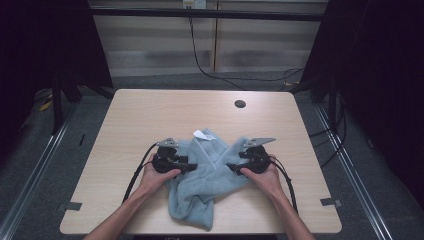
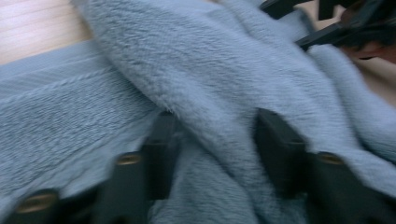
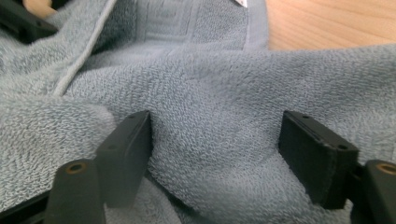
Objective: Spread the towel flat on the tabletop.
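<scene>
A light blue towel lies crumpled on the near middle of the wooden table, with a white label at its far edge. My left gripper reaches into the towel from the left. In the left gripper view its jaws stand on either side of a raised fold of towel that fills the gap and touches both. My right gripper comes in from the right. Its jaws stand wide, pushed into the towel with slack cloth between them and no squeeze.
A round cable hole sits at the table's far middle. Bare wood surrounds the towel on all sides. Black cables trail from both grippers toward the near edge. Dark frame posts and floor cables stand beyond the table.
</scene>
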{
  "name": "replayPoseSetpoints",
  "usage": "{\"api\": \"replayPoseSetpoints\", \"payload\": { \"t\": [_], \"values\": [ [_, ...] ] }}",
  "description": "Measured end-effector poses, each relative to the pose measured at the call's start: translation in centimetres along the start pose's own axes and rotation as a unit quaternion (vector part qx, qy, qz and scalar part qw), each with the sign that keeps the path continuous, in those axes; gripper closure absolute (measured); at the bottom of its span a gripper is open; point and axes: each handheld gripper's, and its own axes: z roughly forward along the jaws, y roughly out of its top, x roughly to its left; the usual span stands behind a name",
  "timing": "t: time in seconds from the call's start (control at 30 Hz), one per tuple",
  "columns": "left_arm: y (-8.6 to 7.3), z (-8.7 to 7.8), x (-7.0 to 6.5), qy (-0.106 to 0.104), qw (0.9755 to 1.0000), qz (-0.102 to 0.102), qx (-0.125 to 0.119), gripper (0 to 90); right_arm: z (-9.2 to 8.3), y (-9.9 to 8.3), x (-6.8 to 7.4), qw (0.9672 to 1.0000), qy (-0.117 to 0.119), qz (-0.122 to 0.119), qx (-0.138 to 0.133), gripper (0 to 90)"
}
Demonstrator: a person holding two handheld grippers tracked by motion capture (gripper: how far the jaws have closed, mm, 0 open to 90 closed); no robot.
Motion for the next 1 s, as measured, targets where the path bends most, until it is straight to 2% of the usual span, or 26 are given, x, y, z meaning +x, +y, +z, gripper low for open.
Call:
{"api": "replayPoseSetpoints", "payload": {
  "t": [0.03, 0.1, 0.2, 0.27, 0.37, 0.43, 0.57, 0.67, 0.7, 0.77, 0.83, 0.87, 0.93, 1.0],
  "values": [
    [0.0, -0.2, -0.1, 0.004, 1.0, 0.006, 0.002, 65.5, -0.1, 0.0, 0.1, 1.0, 0.0, -0.005, 0.004, 35.6],
    [-0.1, -0.4, -0.1, 0.002, 1.0, 0.005, -0.001, 73.2, -0.2, 0.1, 0.4, 0.9998, 0.011, -0.016, 0.01, 51.8],
    [0.0, -1.1, -0.1, 0.001, 0.9999, -0.001, -0.014, 77.1, -0.7, 0.4, 0.5, 0.9997, 0.013, -0.021, 0.006, 66.2],
    [0.2, -1.7, -0.1, 0.007, 0.9997, 0.005, -0.025, 77.0, -0.9, 0.5, 0.4, 0.9997, 0.015, -0.017, 0.0, 68.9],
    [0.4, -2.6, -0.1, 0.006, 0.9991, 0.004, -0.041, 79.7, -1.9, 1.0, -0.4, 0.9993, 0.026, 0.005, -0.027, 75.5],
    [0.5, -3.2, -0.1, 0.007, 0.9986, 0.002, -0.053, 81.8, -2.6, 1.3, -0.7, 0.9994, 0.009, 0.007, -0.034, 78.0],
    [0.9, -4.7, -0.1, 0.011, 0.9966, 0.0, -0.082, 82.5, -3.4, 1.5, -1.0, 0.9989, -0.001, 0.017, -0.044, 78.4],
    [1.3, -6.0, -0.2, 0.017, 0.9934, -0.007, -0.113, 82.9, -4.5, 1.8, -1.5, 0.9974, -0.018, 0.028, -0.065, 78.6],
    [1.5, -6.4, -0.2, 0.019, 0.9928, -0.005, -0.118, 83.1, -4.8, 1.8, -1.7, 0.9964, -0.024, 0.034, -0.074, 78.6],
    [2.1, -7.3, -0.2, 0.025, 0.9902, -0.002, -0.137, 83.3, -5.3, 2.2, -2.0, 0.9941, -0.034, 0.05, -0.09, 78.6],
    [2.8, -8.8, -0.2, 0.026, 0.986, -0.004, -0.164, 83.4, -5.9, 2.8, -2.3, 0.9927, -0.043, 0.05, -0.101, 79.1],
    [3.0, -9.3, -0.1, 0.026, 0.9849, -0.002, -0.171, 83.5, -6.3, 3.2, -2.5, 0.9921, -0.049, 0.052, -0.103, 79.7],
    [3.5, -10.6, 0.0, 0.034, 0.98, -0.006, -0.196, 83.7, -6.9, 4.1, -2.9, 0.9912, -0.061, 0.05, -0.106, 82.0],
    [3.9, -11.7, 0.2, 0.048, 0.9766, -0.009, -0.21, 83.8, -7.8, 5.3, -3.3, 0.9892, -0.067, 0.055, -0.118, 82.5]
  ]
}}
